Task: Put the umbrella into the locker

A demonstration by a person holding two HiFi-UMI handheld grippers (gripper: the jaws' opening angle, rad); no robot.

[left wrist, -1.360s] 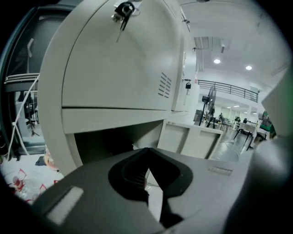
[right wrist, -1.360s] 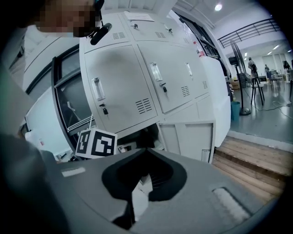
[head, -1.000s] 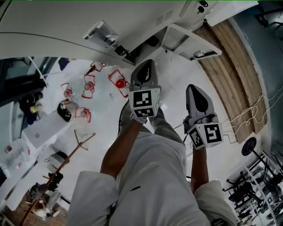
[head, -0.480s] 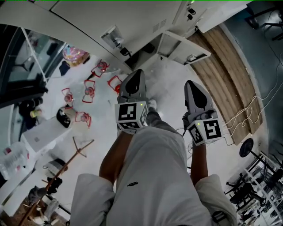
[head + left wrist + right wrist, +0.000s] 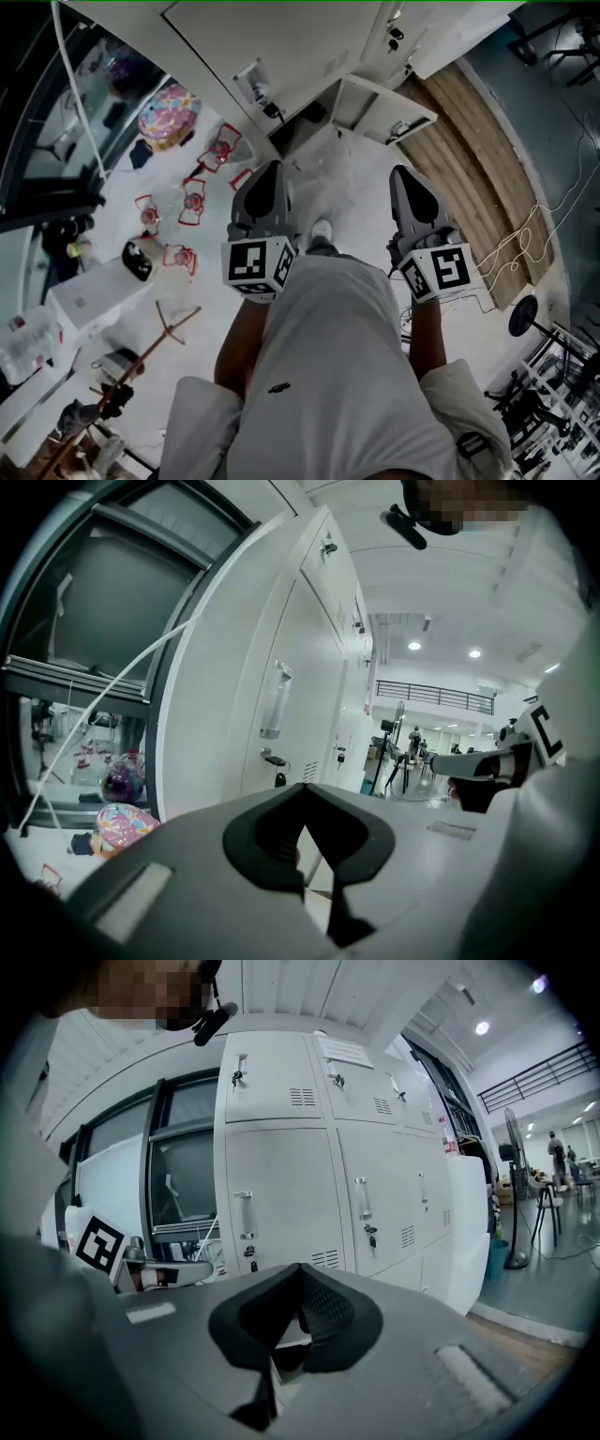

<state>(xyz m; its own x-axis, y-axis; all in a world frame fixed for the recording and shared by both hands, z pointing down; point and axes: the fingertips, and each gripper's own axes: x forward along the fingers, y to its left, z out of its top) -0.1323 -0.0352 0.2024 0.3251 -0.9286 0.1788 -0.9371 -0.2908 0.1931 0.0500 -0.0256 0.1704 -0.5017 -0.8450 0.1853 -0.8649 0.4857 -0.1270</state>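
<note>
- As both hands rise from a second ago, the grey left gripper point(image 5: 271, 171) and right gripper point(image 5: 404, 174) stay clenched on nothing.
- Neither holds the umbrella; a dark shape point(image 5: 309, 112) inside the open white metal locker point(image 5: 380, 101) may be it, so the task is likely done.

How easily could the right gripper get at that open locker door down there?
Probably yes: nothing stands between the right gripper and the open locker door ahead of it, only bare floor. The door sits low, though, so the gripper would likely have to come down.
</note>
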